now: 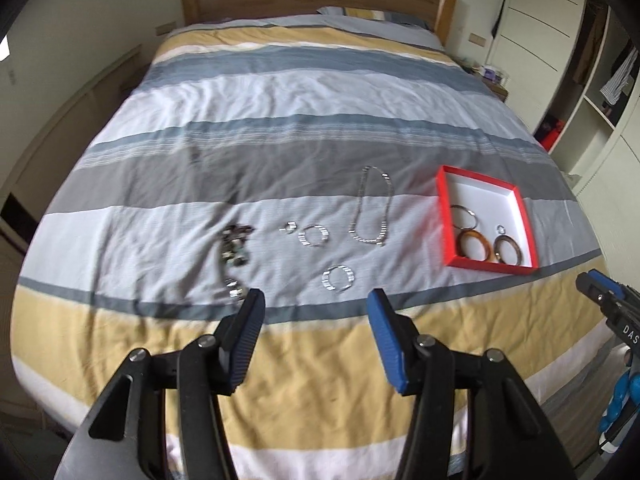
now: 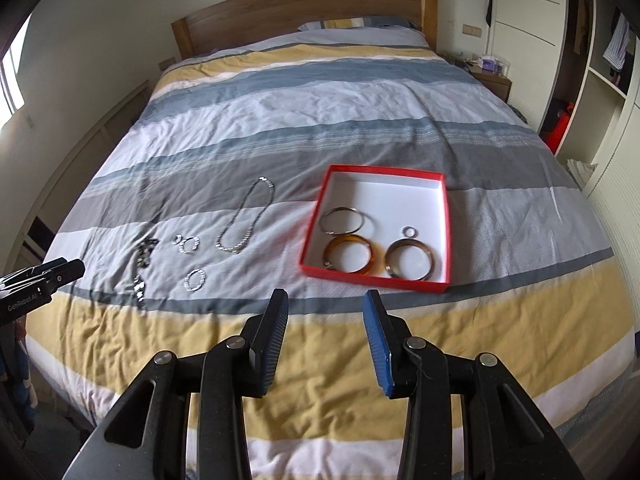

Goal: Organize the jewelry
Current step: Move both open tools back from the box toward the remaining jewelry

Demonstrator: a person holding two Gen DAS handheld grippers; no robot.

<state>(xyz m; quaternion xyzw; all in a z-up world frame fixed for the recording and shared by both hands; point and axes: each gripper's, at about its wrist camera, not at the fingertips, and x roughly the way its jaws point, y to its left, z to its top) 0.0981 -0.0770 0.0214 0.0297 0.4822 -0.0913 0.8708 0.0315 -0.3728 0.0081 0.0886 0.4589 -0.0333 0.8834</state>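
A red box (image 1: 447, 216) (image 2: 446, 216) with a white inside lies on the striped bed. It holds an amber bangle (image 2: 347, 256), a dark bangle (image 2: 410, 260), thin silver hoops (image 2: 342, 220) and a small ring (image 2: 409, 232). On the cover to its left lie a silver chain necklace (image 1: 370, 206) (image 2: 246, 216), two silver bracelets (image 1: 339, 278) (image 1: 314, 236), a small ring (image 1: 289, 227) and a dark beaded piece (image 1: 234, 256). My left gripper (image 1: 316, 300) is open and empty, above the near bracelet. My right gripper (image 2: 325, 300) is open and empty, before the box.
The bed (image 2: 320, 92) has a wooden headboard (image 2: 300, 12) at the far end. A nightstand (image 2: 490, 76) and white wardrobe with open shelves (image 2: 600, 80) stand on the right. A low wooden ledge (image 1: 72, 120) runs along the left wall.
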